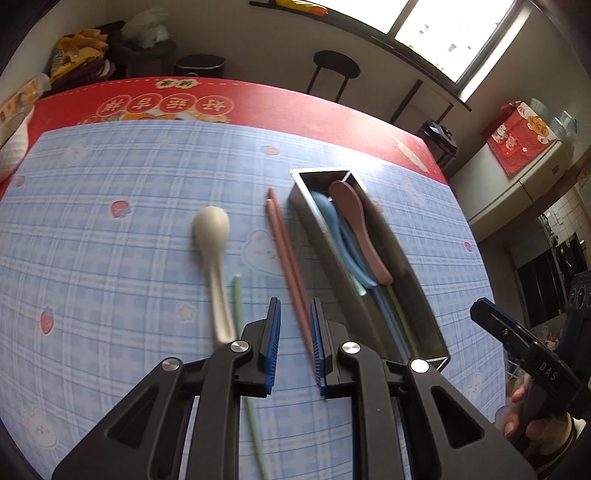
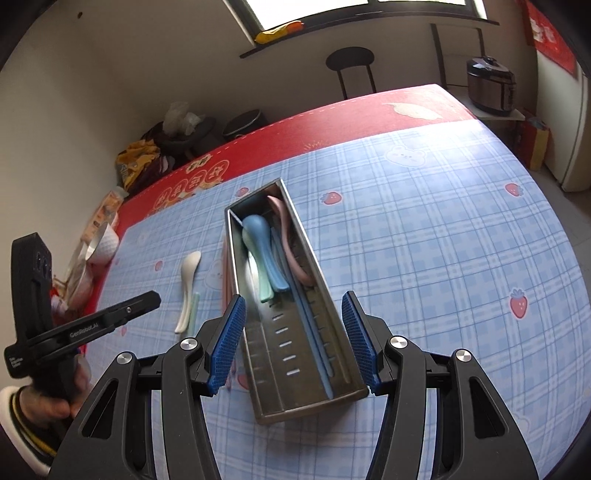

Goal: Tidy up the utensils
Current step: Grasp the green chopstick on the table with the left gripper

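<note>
The metal tray [image 2: 334,387] sits lengthwise on the blue checked cloth [image 2: 443,229] with spoons inside; pink chopsticks [image 1: 286,254] and a white spoon [image 1: 212,240] lie beside it. My left claw [image 1: 295,314] is slightly parted and empty; my right claw [image 2: 293,306] straddles the tray, not touching.

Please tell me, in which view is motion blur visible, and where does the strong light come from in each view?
Left wrist view: the white spoon and pink chopsticks are smeared by motion blur, and the window at the upper right is blown out. Right wrist view: sharper overall, though the spoons inside the metal tray look slightly soft; bright window at the top edge.
</note>
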Tool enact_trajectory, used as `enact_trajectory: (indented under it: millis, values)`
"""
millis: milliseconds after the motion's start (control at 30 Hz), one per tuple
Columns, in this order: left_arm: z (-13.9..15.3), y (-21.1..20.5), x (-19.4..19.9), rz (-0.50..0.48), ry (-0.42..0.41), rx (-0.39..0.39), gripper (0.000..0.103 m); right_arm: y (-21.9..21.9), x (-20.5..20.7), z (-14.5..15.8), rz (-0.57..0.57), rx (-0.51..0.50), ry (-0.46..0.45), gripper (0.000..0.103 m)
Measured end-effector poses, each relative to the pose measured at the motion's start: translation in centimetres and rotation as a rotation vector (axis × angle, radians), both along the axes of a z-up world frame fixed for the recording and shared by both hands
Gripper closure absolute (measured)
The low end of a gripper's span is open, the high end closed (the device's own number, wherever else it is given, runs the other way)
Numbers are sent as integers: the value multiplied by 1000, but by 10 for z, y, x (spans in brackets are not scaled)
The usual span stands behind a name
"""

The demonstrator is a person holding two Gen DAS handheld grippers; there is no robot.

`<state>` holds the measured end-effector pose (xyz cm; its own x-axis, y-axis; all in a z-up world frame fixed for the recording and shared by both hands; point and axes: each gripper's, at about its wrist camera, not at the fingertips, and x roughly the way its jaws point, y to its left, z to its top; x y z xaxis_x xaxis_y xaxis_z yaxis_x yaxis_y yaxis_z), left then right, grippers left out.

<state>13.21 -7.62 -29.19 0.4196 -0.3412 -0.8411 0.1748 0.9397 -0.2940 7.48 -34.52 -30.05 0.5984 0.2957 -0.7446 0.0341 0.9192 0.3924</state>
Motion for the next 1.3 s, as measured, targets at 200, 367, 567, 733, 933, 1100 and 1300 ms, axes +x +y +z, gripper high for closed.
enact_trajectory:
  millis: [200, 367, 567, 733, 933, 1100, 1300]
  values:
    - [-21, 39, -21, 94, 40, 35, 87, 32, 5, -5, 65, -58, 18, 50]
    - [-35, 48, -31, 109, 78, 55, 87, 42, 6, -7, 91, -57, 24, 50]
    - [-44, 25, -35, 24, 86, 104, 85, 41, 4, -10, 72, -71, 45, 50]
    - [-55, 7, -32, -26, 109, 157, 84, 33, 3, -13, 50, -80, 57, 50]
    - [-66, 1, -25, -26, 130, 217, 84, 20, 1, -18, 18, -64, 70, 50]
    - [-73, -10, -21, -57, 133, 269, 84, 12, 2, -23, -4, -46, 83, 50]
    - [-75, -21, -15, -99, 103, 312, 85, 12, 9, -26, 5, -37, 94, 50]
